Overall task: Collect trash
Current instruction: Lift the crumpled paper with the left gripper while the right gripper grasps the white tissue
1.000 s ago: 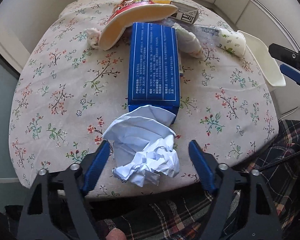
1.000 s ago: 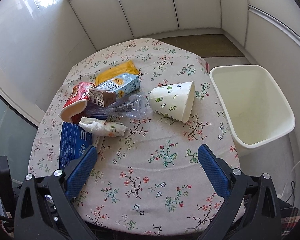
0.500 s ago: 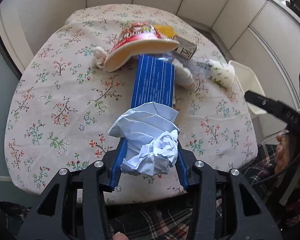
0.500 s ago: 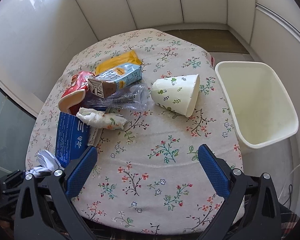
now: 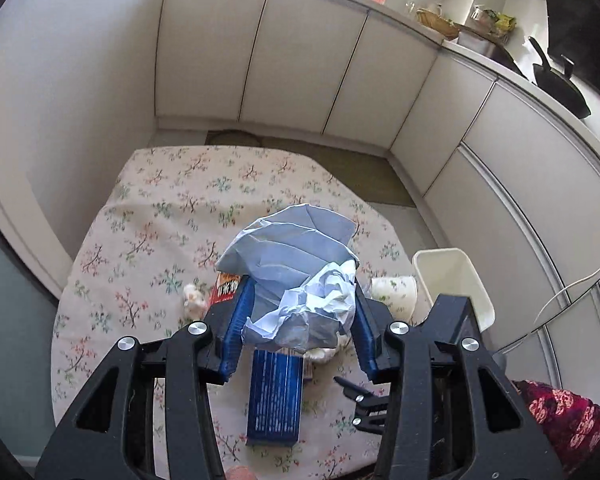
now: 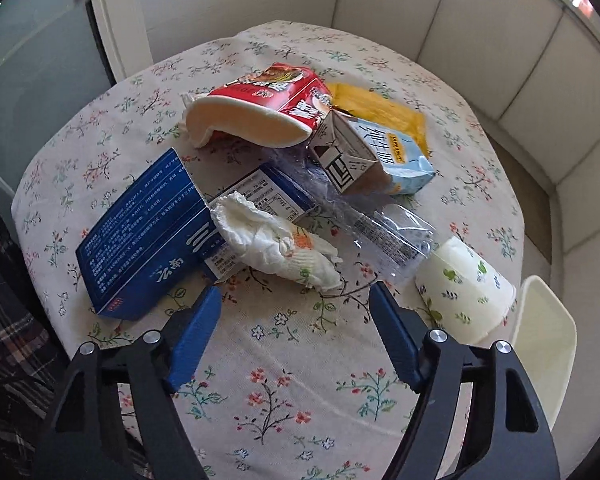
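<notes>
My left gripper (image 5: 300,316) is shut on a crumpled ball of pale blue paper (image 5: 300,280) and holds it well above the table. Below it lie the blue box (image 5: 275,396) and the white bin (image 5: 452,280) off the table's right edge. My right gripper (image 6: 296,320) hangs low over the table, its jaws closing with nothing between them. Just beyond its fingertips lies a crumpled white napkin (image 6: 276,240). Around it are the blue box (image 6: 144,236), a red noodle cup (image 6: 260,108), a milk carton (image 6: 376,156), a clear wrapper (image 6: 380,232) and a flowered paper cup (image 6: 464,292).
A yellow packet (image 6: 380,112) lies behind the carton. The white bin (image 6: 544,352) stands beside the table at the right. White cabinets (image 5: 300,60) wrap the back and right. A small tissue wad (image 5: 194,300) sits left of the noodle cup. Plaid cloth (image 6: 4,280) borders the near edge.
My left gripper shut on the blue paper and lifted it high off the table. My right gripper rolled, swung left and dropped toward the napkin, its jaws narrowing.
</notes>
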